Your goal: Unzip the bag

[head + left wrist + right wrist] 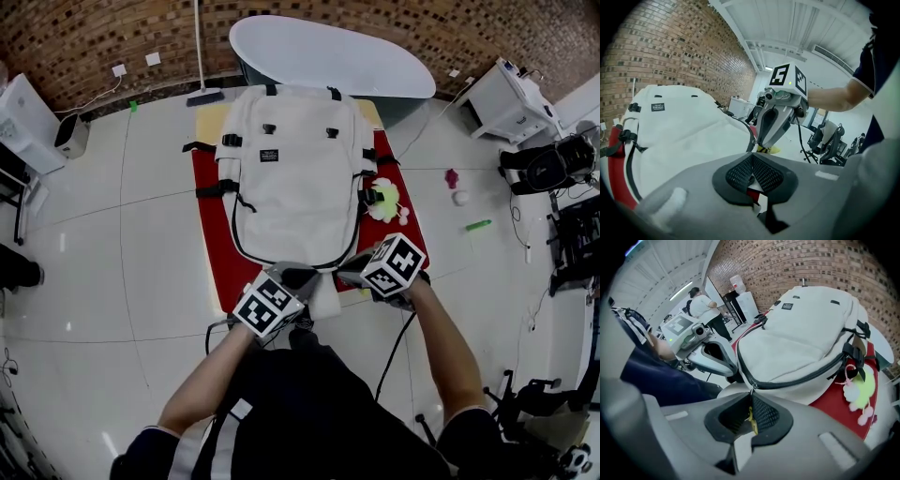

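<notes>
One white fabric backpack (291, 178), zipped closed, lies flat on a red rectangular mat (208, 202). Right gripper (749, 405): jaws nearly together, pinching the yellowish zipper pull (751, 420) at the bag's near edge. Left gripper (752, 169): jaws fully closed, pads meeting.

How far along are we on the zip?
Done: nothing opened yet; the zipper on the backpack looks shut along its visible run. In hand: the right gripper is closed on the zipper pull at the backpack's near edge; the left gripper is shut beside it, on what I cannot tell. Left: the whole run along the zipper.
</notes>
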### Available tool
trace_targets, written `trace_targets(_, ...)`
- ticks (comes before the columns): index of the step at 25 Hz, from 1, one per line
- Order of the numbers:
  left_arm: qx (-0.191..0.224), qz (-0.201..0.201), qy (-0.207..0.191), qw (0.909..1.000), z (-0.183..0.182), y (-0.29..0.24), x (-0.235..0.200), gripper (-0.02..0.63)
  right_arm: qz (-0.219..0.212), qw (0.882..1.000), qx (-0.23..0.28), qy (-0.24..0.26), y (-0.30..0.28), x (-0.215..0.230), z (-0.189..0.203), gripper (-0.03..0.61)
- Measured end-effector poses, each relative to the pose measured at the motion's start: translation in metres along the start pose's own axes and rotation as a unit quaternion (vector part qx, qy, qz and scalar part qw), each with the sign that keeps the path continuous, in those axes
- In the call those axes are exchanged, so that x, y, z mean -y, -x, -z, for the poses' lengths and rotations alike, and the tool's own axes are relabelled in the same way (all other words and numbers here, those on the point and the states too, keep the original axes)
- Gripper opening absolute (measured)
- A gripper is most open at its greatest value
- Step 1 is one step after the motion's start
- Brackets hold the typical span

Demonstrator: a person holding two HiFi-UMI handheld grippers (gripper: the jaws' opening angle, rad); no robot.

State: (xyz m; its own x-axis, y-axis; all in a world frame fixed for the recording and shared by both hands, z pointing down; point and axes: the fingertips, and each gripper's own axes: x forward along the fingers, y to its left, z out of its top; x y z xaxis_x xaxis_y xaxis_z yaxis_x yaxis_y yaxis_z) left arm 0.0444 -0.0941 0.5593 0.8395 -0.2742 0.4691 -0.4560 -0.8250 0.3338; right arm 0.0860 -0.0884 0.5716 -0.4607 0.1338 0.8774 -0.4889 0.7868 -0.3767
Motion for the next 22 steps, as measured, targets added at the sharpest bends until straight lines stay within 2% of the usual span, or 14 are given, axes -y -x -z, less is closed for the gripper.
trace_targets(4, 0.002, 0.026, 0.043, 0.9988, -0.006, -0.004, 0.017, 0.002, 0.015, 0.999, 0.043, -0.007, -0.002, 0.002, 0.002, 0.026)
trace_targets(7, -0.009, 0.014, 0.069, 0.9975, -0.002, -0.015, 0.028, 0.003, 0.027, 0.997, 0.077, 0.017, -0.003, 0.001, 0.009, 0.064)
trace_targets(9, -0.010, -0.011, 0.090, 0.9958, -0.001, -0.020, 0.026, 0.003, 0.017, 0.995, 0.092, 0.036, -0.005, -0.002, 0.015, 0.153)
trace_targets(10, -0.009, -0.025, 0.104, 0.9943, -0.002, -0.022, 0.024, 0.005, 0.008, 0.994, 0.102, 0.045, -0.005, -0.002, 0.017, 0.180)
trace_targets(11, -0.007, -0.038, 0.118, 0.9923, -0.003, -0.024, 0.021, 0.033, -0.002, 0.992, 0.112, 0.054, -0.005, -0.001, 0.019, 0.184)
trace_targets(12, -0.007, -0.053, 0.130, 0.9900, -0.004, -0.027, 0.019, 0.090, -0.011, 0.990, 0.123, 0.063, -0.003, 0.001, 0.021, 0.186)
trace_targets(15, -0.013, -0.108, 0.157, 0.9816, -0.005, -0.037, 0.017, 0.144, -0.035, 0.983, 0.155, 0.092, 0.012, 0.005, 0.028, 0.181)
trace_targets(17, -0.005, -0.149, 0.179, 0.9725, -0.009, -0.042, 0.014, 0.168, -0.040, 0.975, 0.175, 0.131, 0.027, 0.009, 0.025, 0.170)
trace_targets(19, -0.002, -0.184, 0.207, 0.9610, -0.011, -0.046, 0.012, 0.169, -0.032, 0.964, 0.193, 0.180, 0.038, 0.016, 0.017, 0.131)
trace_targets(22, -0.044, -0.237, 0.215, 0.9464, 0.000, -0.058, 0.012, 0.169, -0.014, 0.946, 0.201, 0.252, 0.048, 0.028, 0.007, 0.112)
